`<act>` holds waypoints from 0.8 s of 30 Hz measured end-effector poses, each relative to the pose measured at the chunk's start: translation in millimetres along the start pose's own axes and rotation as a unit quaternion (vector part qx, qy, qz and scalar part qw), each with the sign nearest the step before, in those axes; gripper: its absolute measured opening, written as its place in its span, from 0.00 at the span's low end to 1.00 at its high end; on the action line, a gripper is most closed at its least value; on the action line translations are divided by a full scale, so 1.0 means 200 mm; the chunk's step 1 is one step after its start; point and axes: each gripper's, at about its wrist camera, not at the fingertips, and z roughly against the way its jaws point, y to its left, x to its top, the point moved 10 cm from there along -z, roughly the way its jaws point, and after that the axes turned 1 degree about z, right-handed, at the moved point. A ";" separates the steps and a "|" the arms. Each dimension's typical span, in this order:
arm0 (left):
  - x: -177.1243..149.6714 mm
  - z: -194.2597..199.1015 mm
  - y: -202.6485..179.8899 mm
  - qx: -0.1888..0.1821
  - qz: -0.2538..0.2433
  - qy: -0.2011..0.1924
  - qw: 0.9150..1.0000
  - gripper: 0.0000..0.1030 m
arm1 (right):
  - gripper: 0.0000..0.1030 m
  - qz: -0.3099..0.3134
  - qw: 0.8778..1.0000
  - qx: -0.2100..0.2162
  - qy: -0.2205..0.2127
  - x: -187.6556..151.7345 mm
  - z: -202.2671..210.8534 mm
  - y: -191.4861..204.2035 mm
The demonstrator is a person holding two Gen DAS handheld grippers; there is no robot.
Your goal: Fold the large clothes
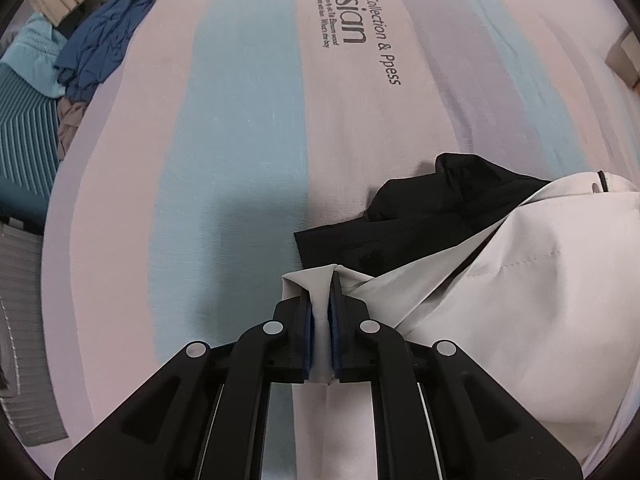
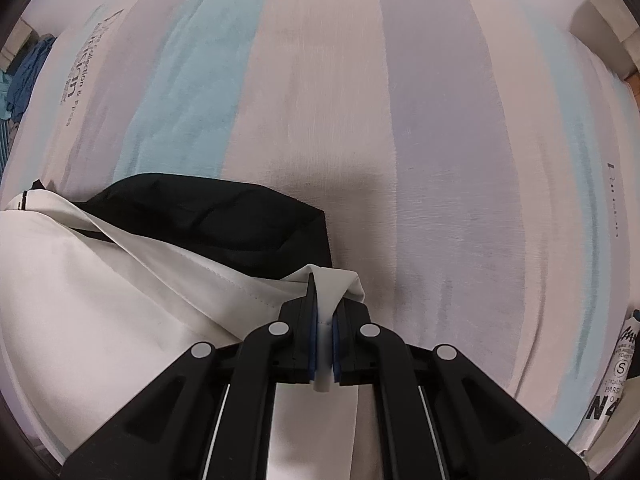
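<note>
**A:** Where is the garment sitting relative to the two tongs?

**B:** The white garment is pinched by both. In the left wrist view the left gripper has its jaws drawn nearly together, with a fold of white cloth squeezed between the blue pads. A small peak of fabric stands up just past the fingertips, and the rest spreads away to the right of the tongs.

**A:** And the other side?

**B:** The same, mirrored. The right gripper is closed down on a white edge of the garment, a strip of cloth showing in the narrow gap between its pads. Here the bulk of the cloth lies to the left of the tongs, so the garment spans between the two grippers.

**A:** What is the dark part?

**B:** A black section lies just beyond the white cloth, ahead of both grippers, resting on the striped bedsheet. In the right view the black section sits ahead and left of the fingertips, touching the white fabric. Whether it is a lining or a separate piece, I cannot tell.

**A:** Anything else around?

**B:** The bedsheet has pale pink, blue and lilac bands with printed lettering. A heap of blue clothes lies at the far left edge, well apart from the garment.
</note>
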 end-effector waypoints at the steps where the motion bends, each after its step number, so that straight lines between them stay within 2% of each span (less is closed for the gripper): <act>1: 0.00 -0.01 -0.01 0.001 0.001 -0.002 1.000 0.07 | 0.04 -0.001 1.000 -0.001 0.000 0.00 -0.01 0.00; 10: 0.00 -0.05 0.00 0.000 0.015 -0.010 1.000 0.08 | 0.04 0.004 1.000 -0.012 -0.007 0.00 -0.06 0.02; 16: 0.00 -0.05 0.00 -0.001 0.024 -0.021 0.999 0.10 | 0.05 -0.012 1.000 0.003 -0.005 0.01 -0.06 0.01; 17: 0.00 -0.04 0.00 -0.001 0.024 -0.024 0.999 0.11 | 0.06 -0.012 1.000 0.003 -0.007 0.01 -0.06 0.01; 19: 0.00 -0.03 0.01 0.013 0.019 -0.027 0.999 0.22 | 0.07 -0.015 1.000 0.006 -0.012 0.01 -0.04 0.00; 20: 0.01 -0.02 0.03 0.026 0.019 -0.030 0.999 0.42 | 0.14 -0.019 1.000 0.010 -0.014 0.01 -0.03 -0.01; 21: 0.03 0.00 0.05 0.029 0.028 -0.042 0.998 0.54 | 0.30 -0.024 0.999 0.016 -0.020 0.01 -0.02 -0.01; 22: 0.04 0.02 0.06 0.027 0.035 -0.048 0.998 0.59 | 0.41 -0.031 0.999 0.021 -0.034 0.03 0.01 -0.02; 23: 0.06 0.04 0.07 0.026 0.040 -0.053 0.997 0.68 | 0.61 -0.035 0.998 0.014 -0.049 0.04 0.05 -0.04; 24: 0.08 0.07 0.08 0.028 0.041 -0.060 0.997 0.69 | 0.66 -0.038 0.997 0.009 -0.063 0.06 0.08 -0.05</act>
